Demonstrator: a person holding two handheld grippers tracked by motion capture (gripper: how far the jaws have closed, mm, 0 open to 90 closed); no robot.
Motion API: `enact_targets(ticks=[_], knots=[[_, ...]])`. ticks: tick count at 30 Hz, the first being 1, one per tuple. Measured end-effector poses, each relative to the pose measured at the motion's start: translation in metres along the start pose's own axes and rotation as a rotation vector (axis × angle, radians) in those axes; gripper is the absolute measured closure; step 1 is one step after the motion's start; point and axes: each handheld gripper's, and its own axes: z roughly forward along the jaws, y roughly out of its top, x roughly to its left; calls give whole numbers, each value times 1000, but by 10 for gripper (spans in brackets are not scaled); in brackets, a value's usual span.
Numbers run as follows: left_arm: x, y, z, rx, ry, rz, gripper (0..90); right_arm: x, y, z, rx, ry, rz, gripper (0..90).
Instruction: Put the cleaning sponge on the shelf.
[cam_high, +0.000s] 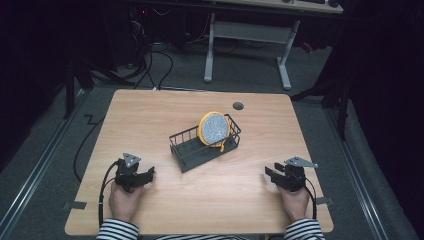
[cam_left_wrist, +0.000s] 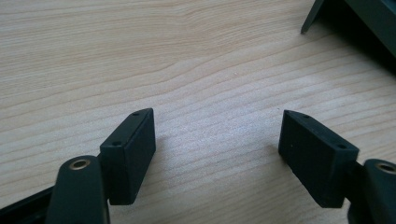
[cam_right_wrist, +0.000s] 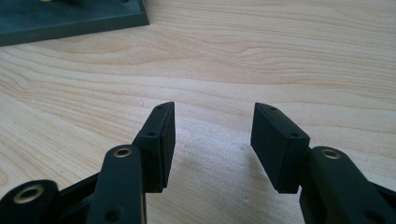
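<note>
1. Fingers of both grippers stand apart with nothing between them: the left gripper is wide, the right gripper moderately open, each low over the bare table.
2. Both hands sit at the near edge, left at 7 o'clock, right at 5 o'clock from the table's centre.
3. At centre, toward 12 o'clock, a dark wire basket holds a yellow-rimmed round disc leaning upright.
4. Judged step: nothing is gripped yet, so the reach has yet to begin.
5. Next move calls for carrying a gripper forward to the basket, jaws lined up across the disc's rim.
</note>
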Motion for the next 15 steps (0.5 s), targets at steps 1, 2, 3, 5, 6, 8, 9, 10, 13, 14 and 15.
enact_targets(ticks=[1,2,3,5,6,8,9,10,13,14,15], knots=[[0,0,0,0,0,0,280,1,0,1,4,1,-1,502],[0,0,0,0,0,0,280,1,-1,2,7,-1,-6,500],[0,0,0,0,0,0,280,2,-1,2,12,-4,-4,499],[0,0,0,0,0,0,280,2,-1,3,14,-10,-10,498],[0,0,0,0,0,0,280,3,-1,3,12,-11,-9,498],[0,0,0,0,0,0,280,3,-1,3,18,-19,-18,496],[0,0,0,0,0,0,280,4,-1,4,24,-20,-20,494],[0,0,0,0,0,0,280,4,0,4,27,-23,-29,491],[0,0,0,0,0,0,280,6,0,6,51,-32,-34,479],[0,0,0,0,0,1,280,7,0,6,50,-37,-43,474],[0,0,0,0,0,0,280,7,0,6,53,-40,-51,468]])
